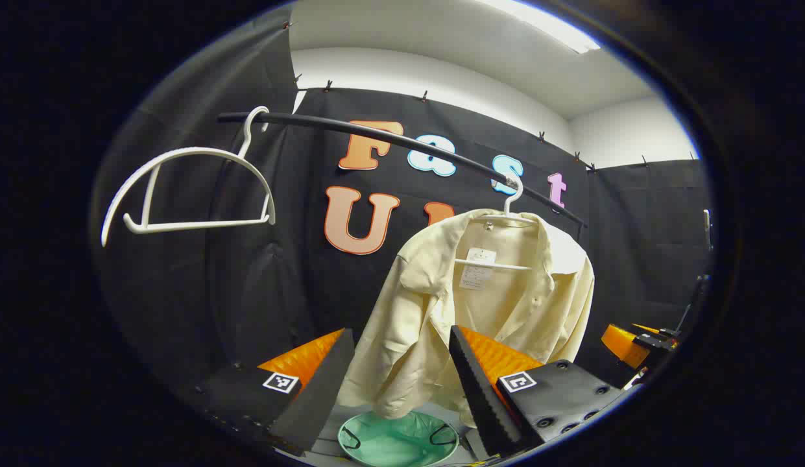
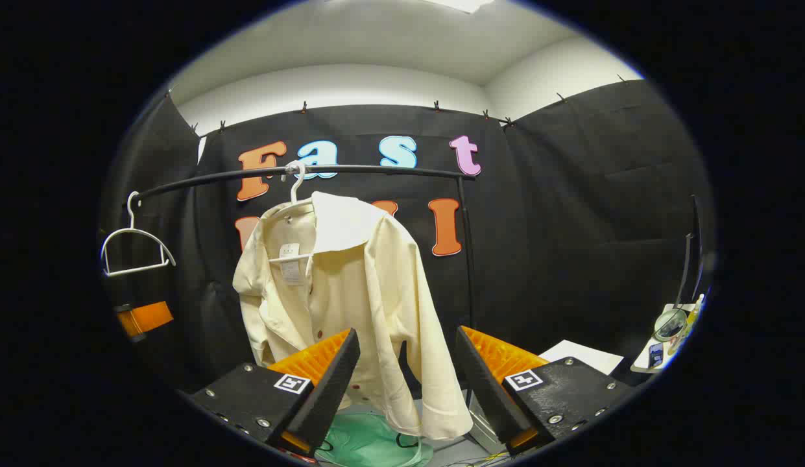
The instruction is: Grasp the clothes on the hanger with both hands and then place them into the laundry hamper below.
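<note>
While hanging from a white hanger [image 1: 514, 217] on the black rail [image 1: 402, 146], cream shirt [image 1: 480, 305] drapes open-fronted, a paper tag at its collar, in the left gripper view. Left gripper [image 1: 402, 383] spread wide, nothing between its fingers [image 1: 477, 383], shirt hem seen through the gap but farther off, not touched. Green laundry hamper [image 1: 399, 441] directly below the shirt, on the floor. Second white hanger [image 1: 188, 188], bare, far along the rail to the left. Other gripper partly seen at the right edge.

Right gripper view: same cream shirt [image 2: 350, 292] on its hanger [image 2: 297, 188], hooked over the rail [image 2: 311, 170], one sleeve trailing down toward the hamper [image 2: 370, 444] beneath. Right gripper [image 2: 407, 383] likewise wide apart and empty, fingers [image 2: 483, 383] either side of the dangling sleeve but short of it. Bare hanger [image 2: 135, 243] at the rail's left end, left gripper [image 2: 143, 318] below it. Small table [image 2: 668, 344] with oddments at far right.
</note>
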The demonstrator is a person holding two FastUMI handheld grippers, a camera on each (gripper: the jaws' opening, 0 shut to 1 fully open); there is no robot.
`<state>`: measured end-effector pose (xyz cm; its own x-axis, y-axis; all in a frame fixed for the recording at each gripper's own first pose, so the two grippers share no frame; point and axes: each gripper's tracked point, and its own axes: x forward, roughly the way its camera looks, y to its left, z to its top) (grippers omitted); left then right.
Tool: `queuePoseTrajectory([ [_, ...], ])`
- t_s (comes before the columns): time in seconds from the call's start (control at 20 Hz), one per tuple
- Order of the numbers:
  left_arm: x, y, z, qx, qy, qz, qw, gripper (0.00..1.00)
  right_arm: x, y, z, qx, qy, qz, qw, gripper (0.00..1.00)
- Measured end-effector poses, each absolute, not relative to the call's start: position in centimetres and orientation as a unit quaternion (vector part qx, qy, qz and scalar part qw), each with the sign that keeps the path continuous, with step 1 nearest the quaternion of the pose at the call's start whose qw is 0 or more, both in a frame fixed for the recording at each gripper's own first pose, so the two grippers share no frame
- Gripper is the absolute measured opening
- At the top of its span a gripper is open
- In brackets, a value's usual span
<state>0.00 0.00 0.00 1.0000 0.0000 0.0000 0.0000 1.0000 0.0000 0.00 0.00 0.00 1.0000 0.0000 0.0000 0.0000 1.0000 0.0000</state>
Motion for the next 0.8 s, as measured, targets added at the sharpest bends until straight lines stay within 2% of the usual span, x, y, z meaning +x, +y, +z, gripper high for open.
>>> queuePoseTrajectory([
  [0.2, -0.2, -0.1, -0.4, 0.010, 0.006, -0.010, 1.000, 1.00, -0.7, 0.1, -0.6, -0.001, 0.004, -0.012, 1.000, 0.94],
  [0.25, -0.3, -0.1, -0.4, 0.012, 0.006, -0.013, 1.000, 0.93, -0.9, 0.5, -0.8, -0.002, 0.006, -0.009, 1.000, 0.94],
  [0.35, -0.6, -0.5, -0.4, 0.011, 0.005, -0.019, 1.000, 0.96, -1.2, 1.0, -0.7, -0.002, 0.007, -0.006, 1.000, 0.93],
  [0.4, -0.5, -0.6, -0.4, 0.009, 0.005, -0.022, 1.000, 0.93, -1.2, 1.1, -0.7, -0.004, 0.008, -0.006, 1.000, 0.93],
  [0.45, -0.5, -0.5, -0.6, 0.007, 0.006, -0.023, 1.000, 0.96, -1.2, 1.1, -0.7, -0.006, 0.008, -0.007, 1.000, 0.93],
  [0.8, -0.1, 0.7, -1.7, -0.006, 0.022, -0.014, 1.000, 0.96, -1.0, 2.1, -1.6, -0.009, 0.020, -0.004, 1.000, 0.93],
])
